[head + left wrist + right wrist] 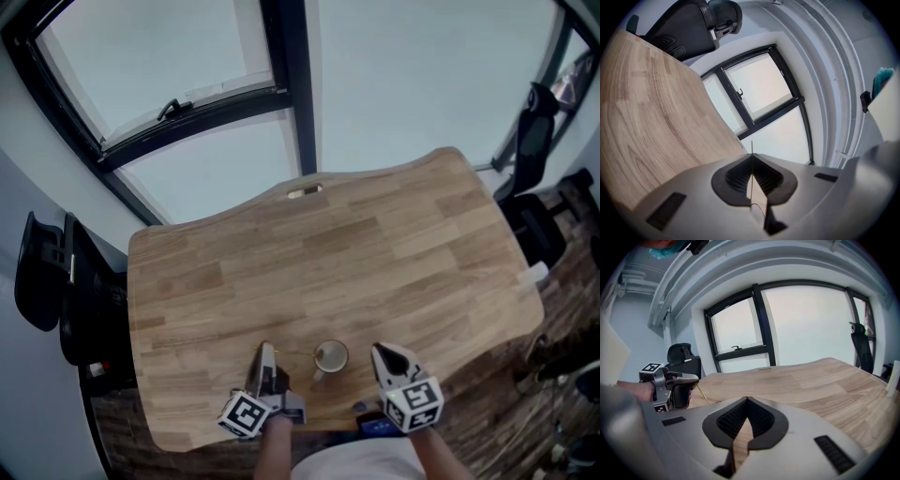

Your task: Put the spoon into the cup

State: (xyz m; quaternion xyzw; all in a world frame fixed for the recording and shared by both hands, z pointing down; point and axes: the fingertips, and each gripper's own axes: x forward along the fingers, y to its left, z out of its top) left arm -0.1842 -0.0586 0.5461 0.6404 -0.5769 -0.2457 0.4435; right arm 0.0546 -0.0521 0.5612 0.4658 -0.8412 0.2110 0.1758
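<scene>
A small pale cup (330, 357) stands near the front edge of the wooden table (375, 253), between my two grippers. My left gripper (266, 349) is just left of the cup and is shut on a thin gold spoon. The spoon's handle (752, 149) pokes out as a fine line past the closed jaws. From the right gripper view that spoon (702, 394) slants down out of the left gripper (689, 378). My right gripper (380, 352) hovers right of the cup, shut with nothing in it (747, 400). The cup is hidden in both gripper views.
A black office chair (56, 281) stands at the table's left side and another (534, 141) at the far right. A small white object (532, 275) sits at the right edge. Large windows (187, 66) lie beyond the table's far edge.
</scene>
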